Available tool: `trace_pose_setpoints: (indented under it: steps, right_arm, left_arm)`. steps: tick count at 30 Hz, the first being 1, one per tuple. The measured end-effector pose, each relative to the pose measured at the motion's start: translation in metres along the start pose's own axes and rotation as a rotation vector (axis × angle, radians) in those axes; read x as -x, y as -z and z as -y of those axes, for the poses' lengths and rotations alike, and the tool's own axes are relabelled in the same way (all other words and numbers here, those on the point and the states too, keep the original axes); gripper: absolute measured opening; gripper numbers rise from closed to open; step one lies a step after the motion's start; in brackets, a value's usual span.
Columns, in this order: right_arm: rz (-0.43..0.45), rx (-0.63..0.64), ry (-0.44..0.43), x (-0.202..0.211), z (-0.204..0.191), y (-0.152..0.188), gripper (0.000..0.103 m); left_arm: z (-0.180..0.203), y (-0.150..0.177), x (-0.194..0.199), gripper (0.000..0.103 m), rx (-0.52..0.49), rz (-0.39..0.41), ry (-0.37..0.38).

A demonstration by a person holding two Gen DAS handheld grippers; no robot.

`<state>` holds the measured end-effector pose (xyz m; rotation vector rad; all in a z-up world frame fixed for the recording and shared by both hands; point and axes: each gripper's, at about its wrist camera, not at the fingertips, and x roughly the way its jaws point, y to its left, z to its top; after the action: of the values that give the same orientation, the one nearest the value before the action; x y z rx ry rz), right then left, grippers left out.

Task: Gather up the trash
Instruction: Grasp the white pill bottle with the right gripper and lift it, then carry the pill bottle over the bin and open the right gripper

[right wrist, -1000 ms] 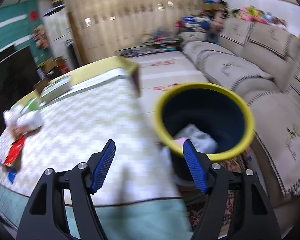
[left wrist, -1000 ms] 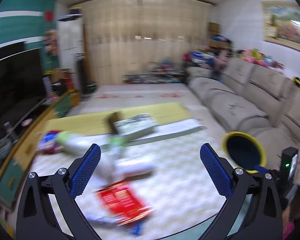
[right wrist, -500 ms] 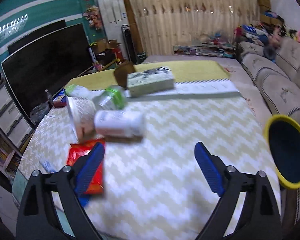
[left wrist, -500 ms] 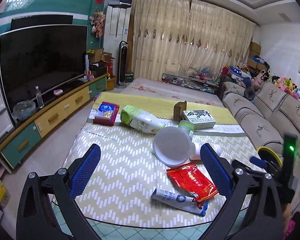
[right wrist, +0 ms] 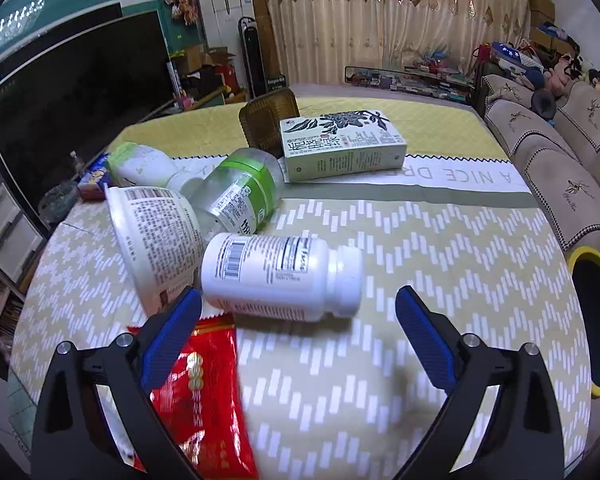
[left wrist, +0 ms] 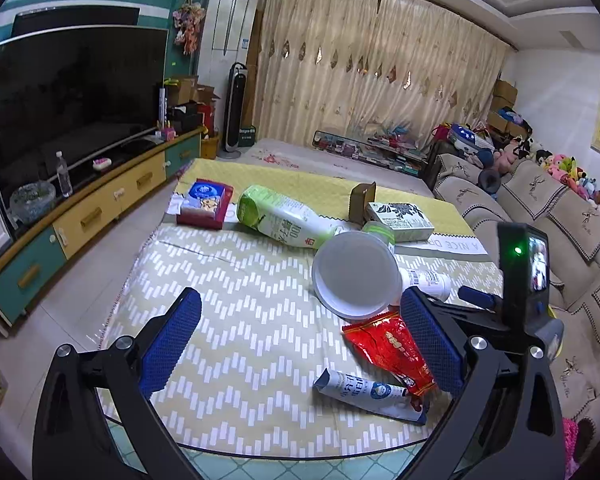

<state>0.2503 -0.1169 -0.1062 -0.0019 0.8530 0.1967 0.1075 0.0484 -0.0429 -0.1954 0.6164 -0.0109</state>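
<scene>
Trash lies on the chevron-cloth table (left wrist: 236, 320): a white pill bottle (right wrist: 276, 276) on its side, a white paper cup (right wrist: 156, 236) tipped over, a red snack wrapper (right wrist: 204, 392) and a blue-white tube wrapper (left wrist: 364, 392). My right gripper (right wrist: 299, 294) hovers just in front of the pill bottle, its jaws opening wide, nothing pressed between the pads. My left gripper (left wrist: 300, 300) is open and empty over the table's near part, with the cup (left wrist: 356, 274) and the red wrapper (left wrist: 392, 350) by its right finger.
Farther back lie a green-white bottle (left wrist: 284, 218), a clear green-labelled bottle (right wrist: 240, 192), a tea box (right wrist: 340, 144), a brown box (right wrist: 268, 120) and a red box (left wrist: 206, 204). A yellow-rimmed bin (right wrist: 580, 256) stands off the table's right edge by the sofa (right wrist: 560, 168).
My right gripper has swung left from over the bin to the pill bottle, and its jaws have widened. My left gripper has also swung left, over the table, still open.
</scene>
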Motion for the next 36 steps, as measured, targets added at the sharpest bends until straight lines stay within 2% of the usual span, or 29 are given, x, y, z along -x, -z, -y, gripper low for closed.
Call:
trace_pose_setpoints:
  steps: [7, 8, 10, 11, 16, 21, 27, 36]
  right_arm:
    - [-0.029, -0.003, 0.030, -0.018, -0.004, -0.006, 0.094]
    - [-0.026, -0.002, 0.031, -0.019, -0.004, -0.006, 0.092]
    - [-0.028, -0.007, 0.018, -0.018, -0.002, -0.006, 0.081]
    - [-0.027, -0.010, 0.011, -0.017, -0.001, -0.006, 0.081]
    - [0.010, -0.021, -0.008, 0.004, 0.010, -0.001, 0.081]
    - [0.069, -0.047, 0.041, 0.035, 0.037, 0.004, 0.081]
    - [0.112, -0.146, 0.146, 0.063, 0.111, 0.011, 0.081]
    - [0.093, -0.347, 0.313, 0.076, 0.237, 0.036, 0.081]
  left_arm:
    - [0.002, 0.006, -0.011, 0.098, 0.000, -0.028, 0.018]
    - [0.004, 0.007, -0.013, 0.098, -0.001, -0.032, 0.021]
    - [0.006, 0.008, -0.015, 0.098, -0.003, -0.038, 0.027]
    - [0.007, 0.009, -0.016, 0.098, -0.006, -0.040, 0.028]
    - [0.013, 0.009, -0.016, 0.098, -0.023, -0.041, 0.031]
    - [0.021, 0.009, -0.018, 0.098, -0.035, -0.042, 0.037]
    - [0.036, 0.010, -0.022, 0.098, -0.067, -0.051, 0.039]
    - [0.053, 0.015, -0.023, 0.098, -0.083, -0.052, 0.047]
